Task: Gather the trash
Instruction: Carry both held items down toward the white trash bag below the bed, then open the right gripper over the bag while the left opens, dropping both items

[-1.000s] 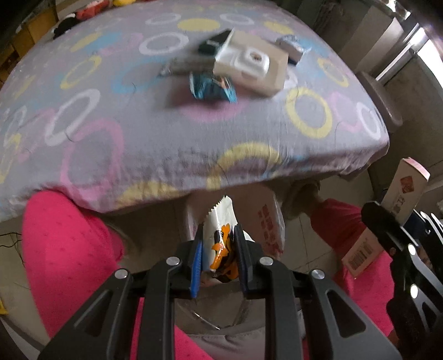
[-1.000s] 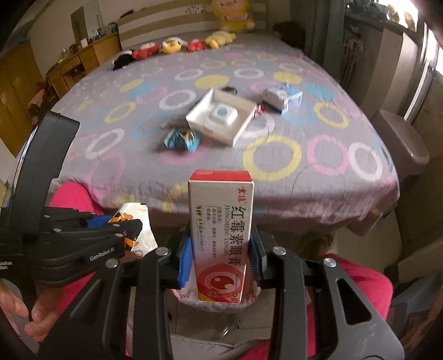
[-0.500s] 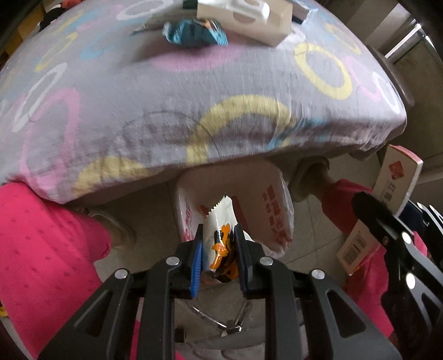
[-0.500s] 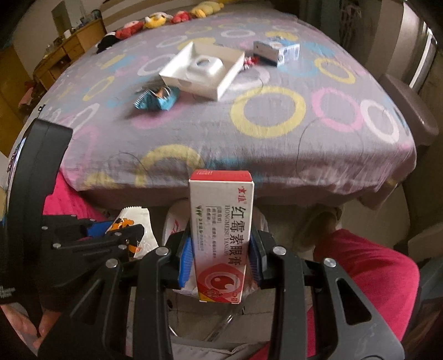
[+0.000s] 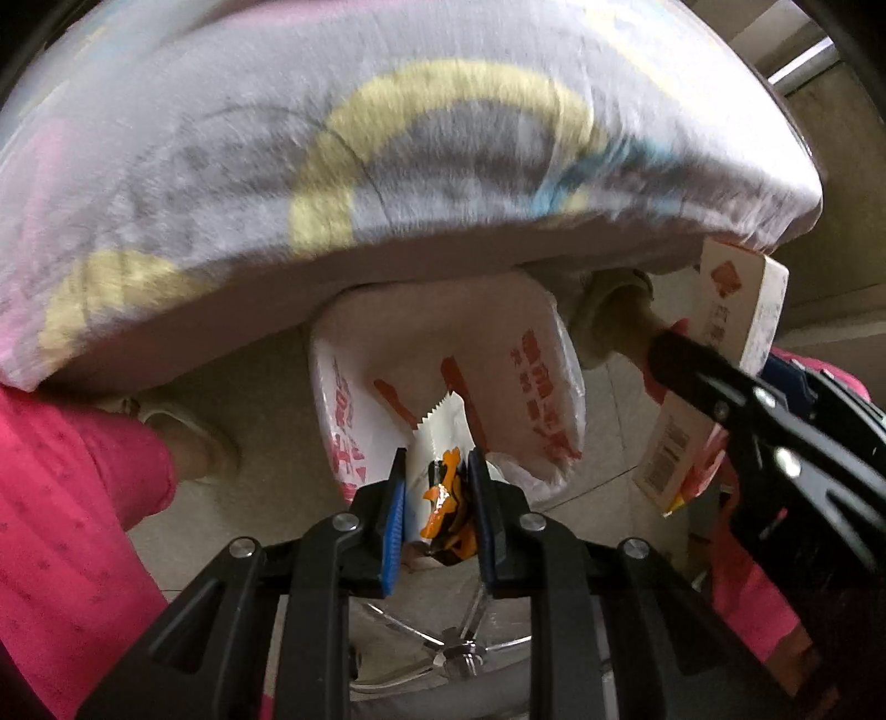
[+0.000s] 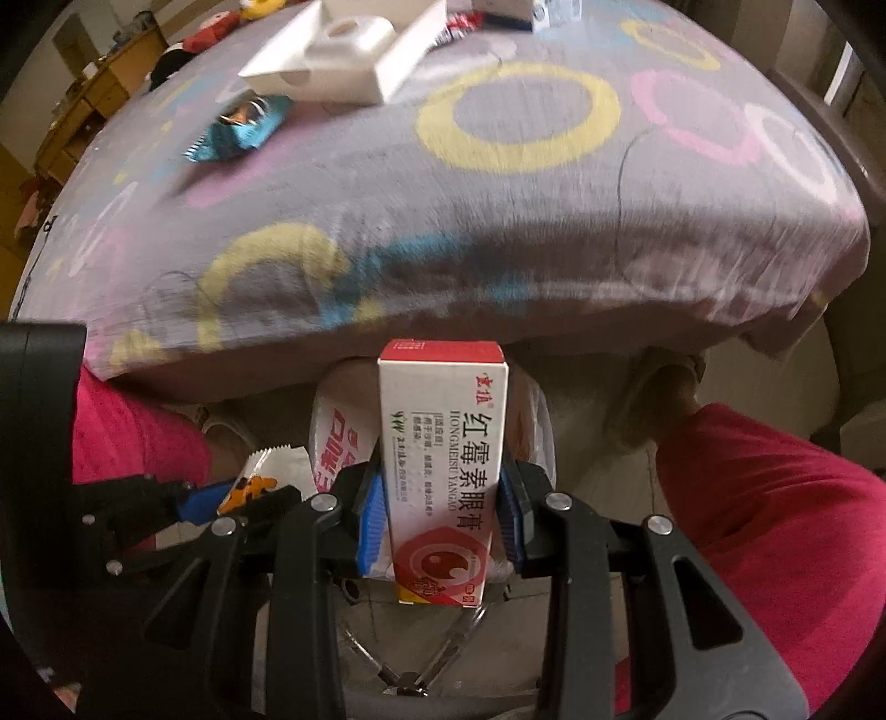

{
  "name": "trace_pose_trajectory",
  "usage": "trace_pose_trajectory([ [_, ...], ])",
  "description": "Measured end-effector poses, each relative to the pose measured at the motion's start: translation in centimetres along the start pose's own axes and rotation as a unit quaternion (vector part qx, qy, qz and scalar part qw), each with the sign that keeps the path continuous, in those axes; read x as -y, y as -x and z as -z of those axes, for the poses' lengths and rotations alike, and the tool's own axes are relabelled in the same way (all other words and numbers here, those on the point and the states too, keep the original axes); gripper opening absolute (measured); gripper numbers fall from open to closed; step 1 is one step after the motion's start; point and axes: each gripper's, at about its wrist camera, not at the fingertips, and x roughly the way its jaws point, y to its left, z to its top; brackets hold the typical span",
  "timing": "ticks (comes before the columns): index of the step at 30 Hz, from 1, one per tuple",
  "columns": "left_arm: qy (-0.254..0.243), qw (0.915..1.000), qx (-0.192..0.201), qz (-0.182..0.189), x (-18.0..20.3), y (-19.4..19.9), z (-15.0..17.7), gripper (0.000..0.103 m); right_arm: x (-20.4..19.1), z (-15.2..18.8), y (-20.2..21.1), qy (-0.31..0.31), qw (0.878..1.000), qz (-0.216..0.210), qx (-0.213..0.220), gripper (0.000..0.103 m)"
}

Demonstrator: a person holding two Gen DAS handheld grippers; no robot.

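Observation:
My left gripper (image 5: 437, 498) is shut on a white and orange snack wrapper (image 5: 440, 443), held just above the mouth of a white plastic bag (image 5: 548, 360) with red print on the floor. My right gripper (image 6: 440, 509) is shut on a white and red medicine box (image 6: 443, 443), upright between the pads, over the same bag (image 6: 332, 437). That box (image 5: 736, 310) and right gripper (image 5: 775, 421) show at the right of the left wrist view. On the bed lie a blue wrapper (image 6: 243, 130), a white open box (image 6: 343, 50) and a small blue-white carton (image 6: 509, 8).
The bed (image 6: 498, 221), with a grey sheet of coloured rings, overhangs the bag. A person's pink-clad legs (image 5: 66, 498) (image 6: 775, 526) flank the bag, with a foot (image 5: 194, 437) at left. A chair's chrome base (image 5: 459, 648) sits below. A grey stool (image 6: 853, 155) stands right.
Both grippers have sunk from above the bed's surface to below its edge, nearer the bag. The bag's mouth has come into view and grown. Both grips are unchanged.

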Motion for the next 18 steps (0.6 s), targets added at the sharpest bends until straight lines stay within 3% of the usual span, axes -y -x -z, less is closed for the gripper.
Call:
trace_pose_trajectory([
  [10, -0.009, 0.9995, -0.017, -0.024, 0.1, -2.5, -0.6, 0.021, -0.4, -1.1, -4.3, -0.015, 0.999, -0.013, -0.051, 0.033],
  [18, -0.002, 0.9991, -0.041, -0.007, -0.5, -3.7, -1.2, 0.021, 0.3, -1.5, -6.6, -0.040, 0.996, -0.015, -0.077, 0.033],
])
